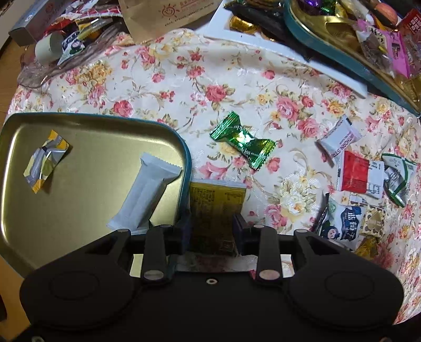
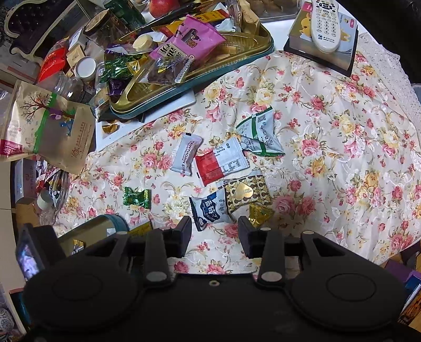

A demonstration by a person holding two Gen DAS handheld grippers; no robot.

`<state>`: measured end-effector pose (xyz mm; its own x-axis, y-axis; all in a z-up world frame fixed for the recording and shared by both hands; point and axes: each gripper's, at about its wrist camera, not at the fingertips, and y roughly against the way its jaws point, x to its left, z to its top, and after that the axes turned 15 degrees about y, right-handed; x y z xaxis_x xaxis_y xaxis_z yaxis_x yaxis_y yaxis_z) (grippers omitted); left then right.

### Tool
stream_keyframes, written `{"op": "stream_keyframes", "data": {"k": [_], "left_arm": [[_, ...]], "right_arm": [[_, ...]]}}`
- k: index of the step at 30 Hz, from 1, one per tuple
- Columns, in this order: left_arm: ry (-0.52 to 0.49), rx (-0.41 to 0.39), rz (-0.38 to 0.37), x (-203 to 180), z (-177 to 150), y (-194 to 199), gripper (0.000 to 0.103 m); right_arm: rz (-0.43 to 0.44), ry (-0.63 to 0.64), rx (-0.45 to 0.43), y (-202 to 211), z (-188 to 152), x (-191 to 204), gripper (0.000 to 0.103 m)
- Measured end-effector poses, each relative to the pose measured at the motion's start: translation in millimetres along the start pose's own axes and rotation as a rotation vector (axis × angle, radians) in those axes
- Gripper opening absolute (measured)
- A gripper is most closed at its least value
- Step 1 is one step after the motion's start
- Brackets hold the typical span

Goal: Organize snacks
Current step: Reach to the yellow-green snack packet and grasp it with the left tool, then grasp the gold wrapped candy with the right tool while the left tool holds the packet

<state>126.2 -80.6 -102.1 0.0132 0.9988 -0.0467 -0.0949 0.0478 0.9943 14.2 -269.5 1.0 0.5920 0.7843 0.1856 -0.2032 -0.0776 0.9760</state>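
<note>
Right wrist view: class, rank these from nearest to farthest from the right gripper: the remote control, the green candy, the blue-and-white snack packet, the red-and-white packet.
Measured from the right gripper:
1. Blue-and-white snack packet, just ahead of the fingertips.
2. Red-and-white packet, farther ahead, mid-cloth.
3. Green candy, off to the left; close to the red-and-white packet's range, so hard to call.
4. Remote control, far back right on a box.

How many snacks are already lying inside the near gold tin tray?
2. A yellow-and-grey wrapped candy lies near the tray's far left, and a plain white bar packet lies toward its right wall. The left claw hides the tray's near edge, so more may be hidden.
</note>
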Motion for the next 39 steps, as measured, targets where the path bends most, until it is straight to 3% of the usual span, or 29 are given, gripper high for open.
{"op": "stream_keyframes", "data": {"k": [17,25,29,39], "left_arm": [[-0.044,0.014,-0.033,-19.5,-4.2,-5.0,0.047],[0.021,0.014,0.005,-17.4,2.2,-11.2,0.05],[0.001,0.002,0.027,-24.9,-0.2,-13.9,0.05],[-0.061,0.008,-0.005,-58.1,-14.2,-14.2,0.048]], "right_arm": [[0.007,-0.036,-0.004,4.6,-1.4,-16.4,0.042],[0.015,-0.045,-0.007,8.6,-2.6,-24.3,0.042],[0.016,-0.046,-0.008,10.7,-3.2,-30.7,0.042],[0.007,-0.081,0.022,4.7,-4.9,-59.4,0.042]]}}
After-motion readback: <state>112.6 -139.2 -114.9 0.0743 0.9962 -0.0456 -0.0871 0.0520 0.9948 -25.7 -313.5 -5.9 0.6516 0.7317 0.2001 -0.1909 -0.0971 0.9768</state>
